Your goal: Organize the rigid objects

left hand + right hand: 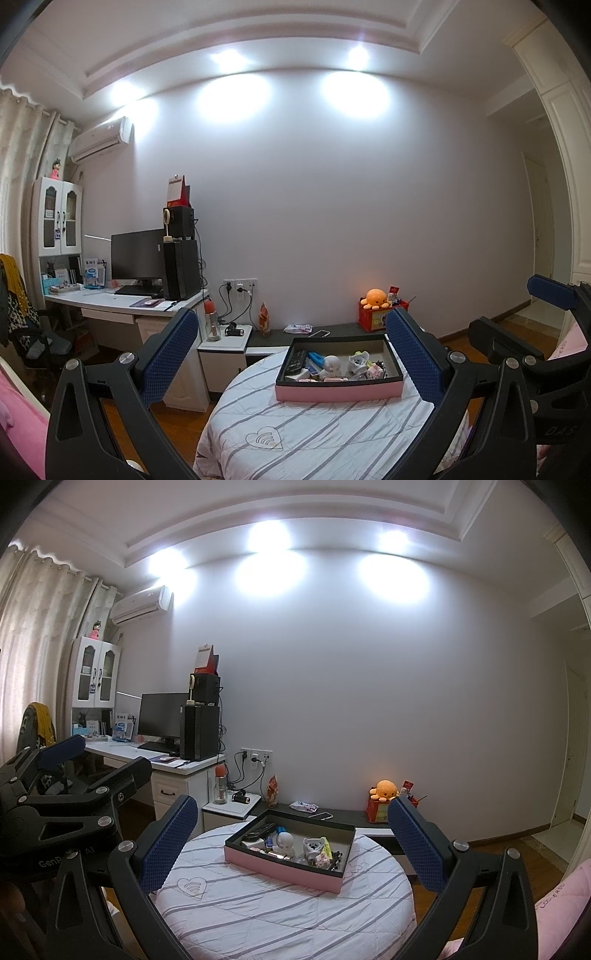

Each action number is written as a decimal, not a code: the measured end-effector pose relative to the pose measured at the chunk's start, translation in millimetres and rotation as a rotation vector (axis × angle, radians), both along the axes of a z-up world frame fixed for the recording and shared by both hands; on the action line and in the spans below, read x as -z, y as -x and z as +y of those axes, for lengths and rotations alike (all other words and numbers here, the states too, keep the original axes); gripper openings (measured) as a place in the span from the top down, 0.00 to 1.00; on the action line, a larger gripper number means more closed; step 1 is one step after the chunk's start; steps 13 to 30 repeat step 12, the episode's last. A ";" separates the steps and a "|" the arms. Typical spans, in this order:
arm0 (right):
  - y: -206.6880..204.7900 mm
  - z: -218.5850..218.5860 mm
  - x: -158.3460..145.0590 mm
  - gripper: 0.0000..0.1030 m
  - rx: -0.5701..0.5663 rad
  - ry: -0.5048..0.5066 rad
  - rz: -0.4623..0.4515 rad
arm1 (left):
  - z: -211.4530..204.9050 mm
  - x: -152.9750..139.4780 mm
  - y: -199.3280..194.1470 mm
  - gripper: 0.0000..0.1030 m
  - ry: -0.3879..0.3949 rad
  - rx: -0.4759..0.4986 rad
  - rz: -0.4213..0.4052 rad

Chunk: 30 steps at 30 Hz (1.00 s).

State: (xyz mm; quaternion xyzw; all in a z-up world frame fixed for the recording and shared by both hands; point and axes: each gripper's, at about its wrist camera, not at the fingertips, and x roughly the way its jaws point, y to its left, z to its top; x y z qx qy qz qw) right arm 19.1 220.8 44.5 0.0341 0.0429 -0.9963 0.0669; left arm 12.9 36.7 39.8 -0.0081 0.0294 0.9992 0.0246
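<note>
The pink tray [338,392] of small rigid items [334,365] is sitting on the striped bed [295,424], ahead between both claws' fingers. Left claw [295,354] and right claw [291,843] are hanging released, empty, framing it for reach.

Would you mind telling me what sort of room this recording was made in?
Most likely a home bedroom that doubles as a study: a bed with a striped quilt carries the pink tray, a computer desk stands by the curtained window, and an air conditioner hangs on the wall.
</note>
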 end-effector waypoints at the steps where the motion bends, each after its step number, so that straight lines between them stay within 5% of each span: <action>1: 0.3 -0.3 -0.1 0.00 0.001 -0.001 -0.001 | 0.0 0.2 -0.7 0.00 0.000 0.000 0.000; 30: 0.5 -0.2 1.1 0.00 0.000 0.001 -0.003 | -1.2 -0.7 -1.4 0.00 0.004 0.002 -0.002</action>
